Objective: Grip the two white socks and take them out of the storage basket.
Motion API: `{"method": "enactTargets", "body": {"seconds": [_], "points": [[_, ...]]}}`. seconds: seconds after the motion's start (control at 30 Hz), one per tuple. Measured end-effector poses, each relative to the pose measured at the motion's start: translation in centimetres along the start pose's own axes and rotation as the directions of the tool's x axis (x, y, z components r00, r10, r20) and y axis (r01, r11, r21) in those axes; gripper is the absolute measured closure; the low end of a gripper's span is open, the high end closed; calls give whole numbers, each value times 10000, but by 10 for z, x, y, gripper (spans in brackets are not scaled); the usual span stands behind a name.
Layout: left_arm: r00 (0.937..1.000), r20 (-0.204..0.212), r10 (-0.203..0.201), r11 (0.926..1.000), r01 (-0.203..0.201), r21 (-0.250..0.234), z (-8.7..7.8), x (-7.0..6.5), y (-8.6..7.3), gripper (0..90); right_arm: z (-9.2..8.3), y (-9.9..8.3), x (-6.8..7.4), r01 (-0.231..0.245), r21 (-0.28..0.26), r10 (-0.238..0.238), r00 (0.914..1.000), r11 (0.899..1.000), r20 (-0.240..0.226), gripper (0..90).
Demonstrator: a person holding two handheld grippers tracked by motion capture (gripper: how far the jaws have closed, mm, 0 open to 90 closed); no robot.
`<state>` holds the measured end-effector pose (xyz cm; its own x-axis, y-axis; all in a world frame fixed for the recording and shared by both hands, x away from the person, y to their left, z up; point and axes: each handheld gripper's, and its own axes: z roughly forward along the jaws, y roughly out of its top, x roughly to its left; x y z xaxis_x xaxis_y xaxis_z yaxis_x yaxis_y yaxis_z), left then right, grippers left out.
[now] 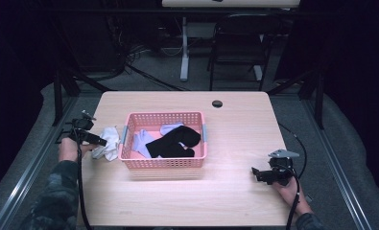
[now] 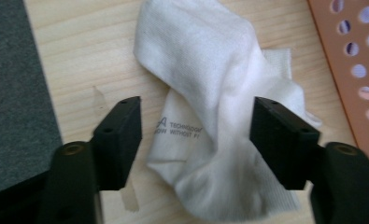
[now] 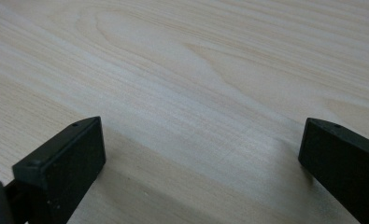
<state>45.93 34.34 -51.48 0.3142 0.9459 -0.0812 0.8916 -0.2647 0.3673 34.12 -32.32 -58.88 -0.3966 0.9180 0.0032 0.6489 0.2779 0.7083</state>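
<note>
Now the left hand-held gripper (image 2: 196, 135) stands open over the white sock (image 2: 219, 102), pads clear of it; the sock lies crumpled on the bench (image 1: 235, 191), just beside the pink basket (image 1: 163, 163). The right hand-held gripper (image 3: 201, 154) gapes wide, holding nothing.

lab, dark curtains (image 1: 14, 57), metal frame (image 1: 57, 96), cables (image 1: 124, 57)

The basket (image 1: 164, 163) sits mid-table (image 1: 235, 143); a loose sock (image 1: 108, 143) lies just left of it, other socks (image 1: 172, 142) inside it.
</note>
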Motion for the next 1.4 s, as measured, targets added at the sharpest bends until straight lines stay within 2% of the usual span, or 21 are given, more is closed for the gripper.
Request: {"method": "enactTargets", "body": {"seconds": [0.03, 0.07, 0.1, 0.17, 0.23, 0.4, 0.47, 0.7, 0.73, 0.77, 0.8, 0.97, 1.23, 1.4], "points": [[10000, -66, 50, 9997, -52, -240, -10, -1, -2, 249, 0, 0, 0, -17, -19, 17, 10000, 10000, 4, 0], [10000, -66, 50, 9997, -52, -240, -10, -1, -2, 222, 0, 0, 0, -18, -20, 18, 10000, 10000, 6, 0], [9998, -96, 149, 9986, -153, -511, -21, -2, -4, 200, 0, 0, 0, -15, -15, 15, 10000, 10000, 10, 0], [9998, -115, 181, 9974, -188, -693, -26, -4, -5, 176, 0, 0, 0, 1, -5, -1, 10000, 10000, -1, 0], [9992, -154, 358, 9938, -372, -1046, -41, -9, -11, 161, 0, 0, 0, -36, -42, 36, 10000, 10000, 5, 0], [9974, -286, 661, 9878, -694, -1392, -57, -17, -20, 137, 0, 0, 0, -10, 15, 10, 10000, 10000, 6, 0], [9957, -404, 837, 9852, -888, -1469, -63, -23, -29, 118, 0, 0, 0, -36, -12, 36, 10000, 10000, 7, 0], [9940, -623, 900, 9843, -983, -1466, -60, -31, -58, 50, 0, 0, 0, -30, -28, 30, 10000, 10000, 1, 0], [9940, -623, 900, 9843, -983, -1466, -60, -31, -58, 37, 0, 0, 0, -30, -28, 30, 10000, 10000, 1, 0], [9955, -527, 794, 9859, -862, -1433, -57, -31, -66, 23, 0, 0, 0, -42, -13, 42, 10000, 10000, 9, 0], [9955, -527, 794, 9859, -862, -1433, -57, -31, -66, 14, 0, 0, 0, -42, -13, 42, 10000, 10000, 9, 0], [9973, -395, 615, 9878, -665, -1407, -46, -35, -89, 0, 0, 0, 0, -39, -14, 39, 10000, 10000, 14, 0], [9974, -512, 504, 9908, -564, -1227, -28, -38, -109, 0, 0, 0, 0, -50, -14, 50, 10000, 10000, 12, 0], [9980, -486, 401, 9922, -455, -1157, -25, -35, -113, 0, 0, 0, 0, -45, -15, 45, 10000, 10000, 10, 0]]}}
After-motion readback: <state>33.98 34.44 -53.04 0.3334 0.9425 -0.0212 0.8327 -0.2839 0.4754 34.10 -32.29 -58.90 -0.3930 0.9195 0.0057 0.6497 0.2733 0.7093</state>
